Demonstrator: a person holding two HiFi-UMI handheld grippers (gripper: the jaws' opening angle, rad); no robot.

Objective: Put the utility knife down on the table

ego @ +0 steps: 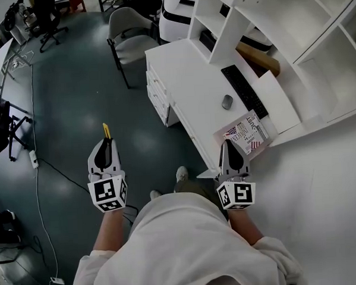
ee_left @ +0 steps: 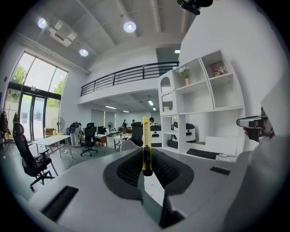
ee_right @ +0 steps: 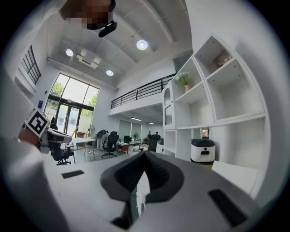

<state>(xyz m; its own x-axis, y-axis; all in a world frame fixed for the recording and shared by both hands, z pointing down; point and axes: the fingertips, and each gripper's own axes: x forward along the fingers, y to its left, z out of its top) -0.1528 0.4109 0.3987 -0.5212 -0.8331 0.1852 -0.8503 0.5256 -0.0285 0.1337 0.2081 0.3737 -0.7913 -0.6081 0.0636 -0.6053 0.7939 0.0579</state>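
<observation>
While the left gripper's (ego: pixel 107 142) fingers (ee_left: pixel 129 167) pinch the slim yellow utility knife (ee_left: pixel 146 145) over dark floor (ego: pixel 85 84), with the white tabletop (ego: pixel 192 78) at two o'clock, releasing early would likely drop it. The right gripper's (ego: pixel 227 143) fingers meet, empty.

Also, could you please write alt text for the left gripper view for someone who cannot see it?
The left hand-held gripper clamps a yellow utility knife between its jaws, tip jutting forward. Beyond is an open office: white shelving and a keyboard at right, office chairs at left.
</observation>
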